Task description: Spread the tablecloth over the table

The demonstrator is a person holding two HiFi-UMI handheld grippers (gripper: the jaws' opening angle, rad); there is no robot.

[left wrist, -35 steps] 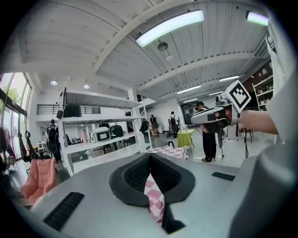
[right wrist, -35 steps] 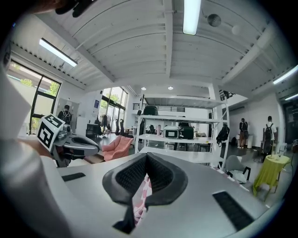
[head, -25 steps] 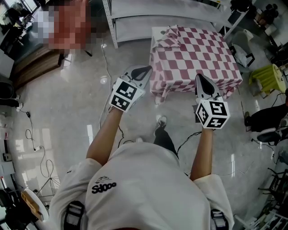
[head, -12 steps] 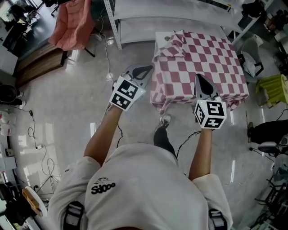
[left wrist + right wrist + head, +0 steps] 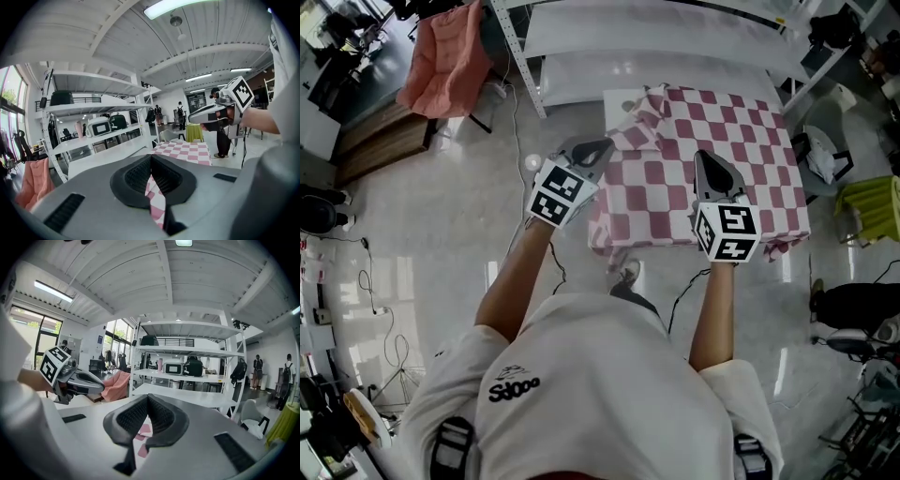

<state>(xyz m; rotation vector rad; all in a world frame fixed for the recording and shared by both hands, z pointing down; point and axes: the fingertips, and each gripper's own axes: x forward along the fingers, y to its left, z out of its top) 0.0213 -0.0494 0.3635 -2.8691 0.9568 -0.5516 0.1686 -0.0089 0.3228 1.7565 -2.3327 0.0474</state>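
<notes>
A pink-and-white checked tablecloth [image 5: 727,131] lies over the small table, with its front hem hanging down. Its far-left corner [image 5: 645,108] is bunched and folded back. My left gripper [image 5: 605,145] hovers shut at the cloth's left edge, just short of that bunched corner. In the left gripper view its tips [image 5: 151,157] meet, and checked cloth [image 5: 157,201] shows through the gap under them. My right gripper [image 5: 705,157] is shut above the cloth's near middle. Its tips [image 5: 147,397] touch, with pink squares [image 5: 142,430] visible below them.
White metal shelving [image 5: 656,37] stands just behind the table. A salmon garment [image 5: 441,66] hangs over a chair at far left. A white chair [image 5: 820,155] and a yellow-green seat [image 5: 872,202] stand to the right. Cables [image 5: 520,112] trail over the glossy floor.
The person has stepped up to the table. Both shut grippers have moved forward, the right further in over the cloth and the left along its left edge. The cloth's shape is unchanged.
</notes>
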